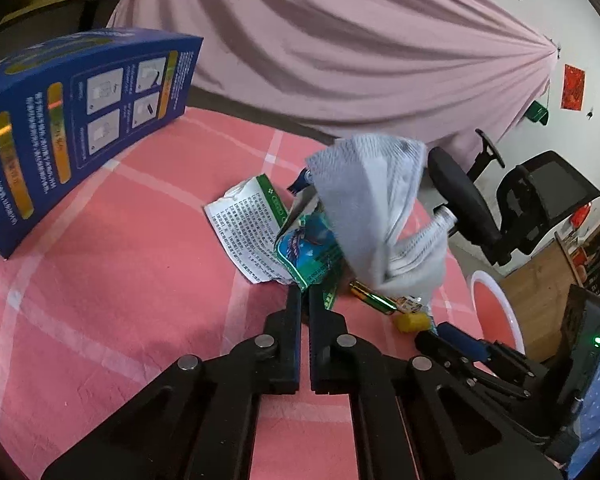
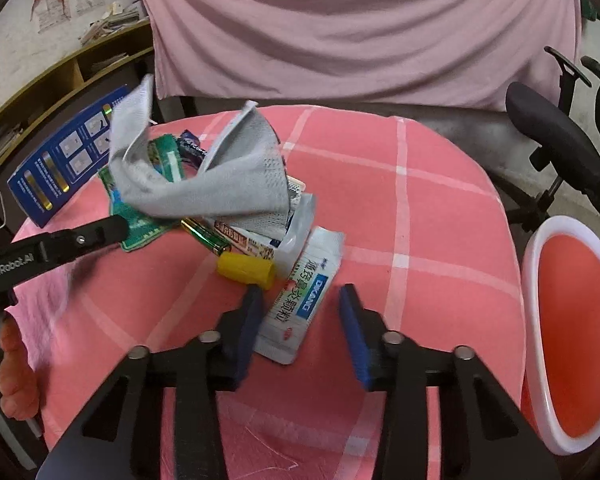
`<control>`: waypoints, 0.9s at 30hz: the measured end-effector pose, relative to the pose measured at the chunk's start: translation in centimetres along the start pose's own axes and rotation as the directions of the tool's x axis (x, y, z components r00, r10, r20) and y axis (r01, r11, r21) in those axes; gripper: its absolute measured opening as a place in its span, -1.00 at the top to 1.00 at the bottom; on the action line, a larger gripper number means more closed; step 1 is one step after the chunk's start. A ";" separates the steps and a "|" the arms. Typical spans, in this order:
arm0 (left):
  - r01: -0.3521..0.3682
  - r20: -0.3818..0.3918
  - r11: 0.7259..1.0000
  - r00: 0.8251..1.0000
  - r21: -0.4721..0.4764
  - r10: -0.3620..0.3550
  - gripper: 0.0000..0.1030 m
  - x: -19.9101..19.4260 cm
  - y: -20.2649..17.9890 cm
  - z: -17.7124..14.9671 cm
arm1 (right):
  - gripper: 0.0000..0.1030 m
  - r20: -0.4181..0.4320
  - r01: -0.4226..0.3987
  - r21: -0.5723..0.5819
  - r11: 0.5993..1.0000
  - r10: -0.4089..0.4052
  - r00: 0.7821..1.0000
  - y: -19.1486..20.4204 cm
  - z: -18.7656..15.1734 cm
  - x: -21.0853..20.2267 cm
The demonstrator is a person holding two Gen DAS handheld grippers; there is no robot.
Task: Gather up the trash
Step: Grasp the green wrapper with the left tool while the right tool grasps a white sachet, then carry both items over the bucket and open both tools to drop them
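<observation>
Trash heap on the counter, which was covered with a pink checked cloth, beside a pink bin with a white rim at its right edge. The heap comprised a grey mesh cloth draped over the top, a green wrapper, a torn white leaflet, a green-gold battery, a yellow cap, a crushed clear bottle and a white sachet lying nearest the right claw. A blue box stood apart at the left. The left claw was pressed together at the near edge of the green wrapper; whether a corner of the foil was actually pinched could not be told, as the tips hid the contact. The right claw was part-way spread, one blue pad on either side of the sachet, its left pad at the sachet's edge and its right pad clear of it. All items appeared light. The sachet, wrapper and leaflet were judged thin, limp and slick, likely to slide or fold; a hold across the sachet's narrow width or at a raised edge seemed best. The cloth was soft and would sag and drag neighbours when lifted. The battery and cap were stiff, round and prone to roll, so a hold across the middle suited them.
</observation>
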State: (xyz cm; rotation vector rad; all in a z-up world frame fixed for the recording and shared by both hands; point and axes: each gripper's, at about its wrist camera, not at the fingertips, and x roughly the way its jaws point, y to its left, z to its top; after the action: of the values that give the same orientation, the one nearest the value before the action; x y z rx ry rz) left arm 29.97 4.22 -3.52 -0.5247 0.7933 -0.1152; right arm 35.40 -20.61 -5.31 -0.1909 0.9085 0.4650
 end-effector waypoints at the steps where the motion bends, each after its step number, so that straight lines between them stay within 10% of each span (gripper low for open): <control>1: 0.001 0.006 1.000 1.000 0.005 -0.002 1.00 -0.3 0.1 -0.1 | 0.59 -0.002 0.001 0.000 1.000 -0.001 1.000 0.0 0.0 0.0; 17: -0.150 0.273 0.965 0.958 0.217 0.088 1.00 -5.8 -3.7 -5.6 | 0.68 0.143 -0.044 0.012 0.999 0.041 0.989 -0.6 -1.4 -4.3; 27: -0.218 0.460 0.933 0.885 0.285 0.066 1.00 -8.6 -5.3 -9.6 | 0.67 0.407 -0.051 -0.052 0.997 0.068 0.911 0.2 -2.8 -9.1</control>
State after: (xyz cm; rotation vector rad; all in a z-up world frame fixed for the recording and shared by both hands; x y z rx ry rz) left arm 17.64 -1.77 -0.91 -0.1565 0.3472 0.0131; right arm 28.53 -24.25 0.18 -0.0962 0.4944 0.5553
